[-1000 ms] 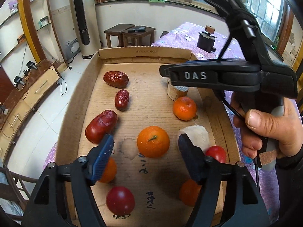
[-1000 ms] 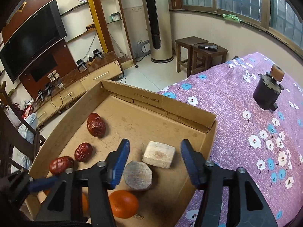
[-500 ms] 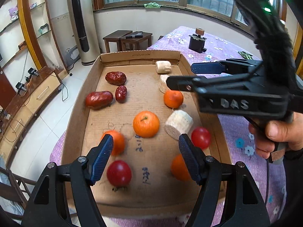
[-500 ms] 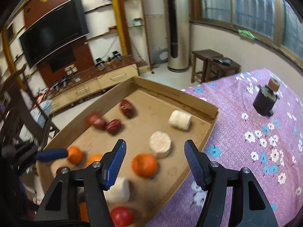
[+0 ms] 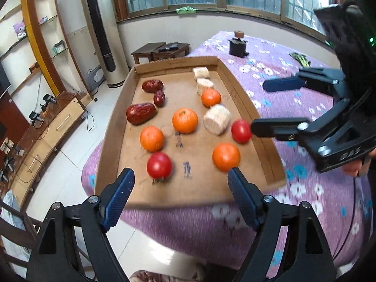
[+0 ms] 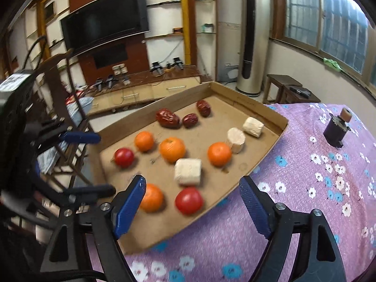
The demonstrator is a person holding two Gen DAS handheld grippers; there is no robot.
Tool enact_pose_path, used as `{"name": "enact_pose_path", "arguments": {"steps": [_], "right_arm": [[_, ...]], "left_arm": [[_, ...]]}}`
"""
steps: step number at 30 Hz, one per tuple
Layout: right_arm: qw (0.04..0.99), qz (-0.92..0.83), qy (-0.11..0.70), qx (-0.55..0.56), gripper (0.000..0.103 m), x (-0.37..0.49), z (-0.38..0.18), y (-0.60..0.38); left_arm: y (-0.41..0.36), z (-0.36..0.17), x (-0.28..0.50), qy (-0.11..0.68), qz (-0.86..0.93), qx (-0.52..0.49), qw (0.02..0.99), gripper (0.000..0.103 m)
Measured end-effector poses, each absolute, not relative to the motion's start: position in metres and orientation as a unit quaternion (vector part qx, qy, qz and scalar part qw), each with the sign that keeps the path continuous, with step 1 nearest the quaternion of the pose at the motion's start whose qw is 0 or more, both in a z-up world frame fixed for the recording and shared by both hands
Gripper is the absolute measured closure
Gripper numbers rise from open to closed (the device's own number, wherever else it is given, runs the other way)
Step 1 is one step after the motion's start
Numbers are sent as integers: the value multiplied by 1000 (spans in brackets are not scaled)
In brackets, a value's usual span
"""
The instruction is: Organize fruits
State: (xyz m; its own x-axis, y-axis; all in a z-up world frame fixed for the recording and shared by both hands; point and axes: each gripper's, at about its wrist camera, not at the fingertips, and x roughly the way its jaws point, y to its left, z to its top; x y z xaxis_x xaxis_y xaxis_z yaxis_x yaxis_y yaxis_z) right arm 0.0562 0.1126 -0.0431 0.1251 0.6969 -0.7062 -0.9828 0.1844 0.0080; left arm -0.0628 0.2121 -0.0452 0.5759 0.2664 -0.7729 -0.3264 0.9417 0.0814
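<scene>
Both tongs wide, empty: left tongs [image 5: 181, 196], right tongs [image 6: 192, 202]. Round red tomato [image 6: 188, 200] in shallow cardboard tray [image 6: 270, 114] sits just ahead of right tongs, nearer that hand.

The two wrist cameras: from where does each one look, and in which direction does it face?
Left wrist: sits behind the open left gripper, at the near short end of the cardboard tray, facing along it toward the windows; the right gripper and a bit of hand show.
Right wrist: sits behind the open right gripper, over the purple tablecloth, facing across the tray toward the television; the left gripper shows.
Shared: tray, fruits, tablecloth.
</scene>
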Motion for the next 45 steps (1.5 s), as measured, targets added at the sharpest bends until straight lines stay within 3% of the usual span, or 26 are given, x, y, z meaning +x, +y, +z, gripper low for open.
{"name": "enact_pose_path", "arguments": {"steps": [8, 45], "right_arm": [[693, 608, 248, -297, 13, 25, -40, 94], [681, 613, 251, -313, 13, 10, -53, 82]], "left_arm": [[200, -43, -84, 420, 168, -33, 891, 21], [189, -29, -97, 388, 148, -64, 908, 21]]}}
